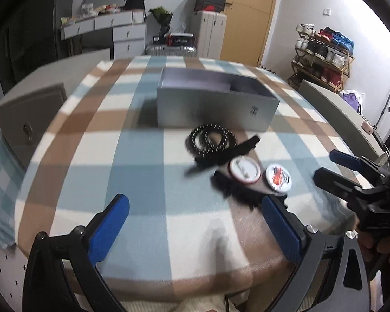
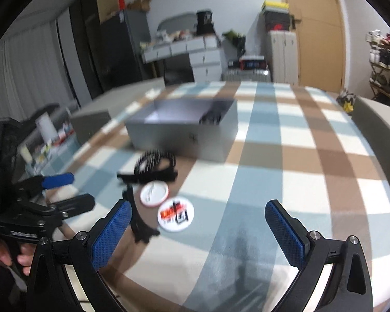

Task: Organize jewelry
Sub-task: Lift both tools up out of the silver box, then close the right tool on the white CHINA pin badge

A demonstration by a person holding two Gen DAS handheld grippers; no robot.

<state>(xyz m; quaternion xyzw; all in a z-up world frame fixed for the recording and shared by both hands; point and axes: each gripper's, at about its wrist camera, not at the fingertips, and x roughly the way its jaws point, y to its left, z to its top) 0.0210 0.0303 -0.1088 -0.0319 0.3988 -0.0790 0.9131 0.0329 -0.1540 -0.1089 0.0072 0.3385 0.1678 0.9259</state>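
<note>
An open grey box point(image 1: 215, 106) stands on the checked tablecloth point(image 1: 132, 156); it also shows in the right wrist view point(image 2: 184, 135). In front of it lie a black studded bracelet point(image 1: 212, 140), a black choker strap point(image 1: 234, 192), a white red-rimmed badge point(image 1: 244, 173) and a badge with a red picture point(image 1: 278, 180). The right wrist view shows the bracelet point(image 2: 156, 166), white badge point(image 2: 154, 195) and red-picture badge point(image 2: 175, 215). My left gripper point(image 1: 195, 223) is open and empty, near the items. My right gripper point(image 2: 197, 226) is open and empty, just right of the badges.
A grey lid or second box point(image 1: 31, 119) lies at the left table edge. The right gripper point(image 1: 351, 174) appears at the right of the left wrist view. Drawers, suitcases, a door and a shoe rack point(image 1: 322, 54) stand behind the table.
</note>
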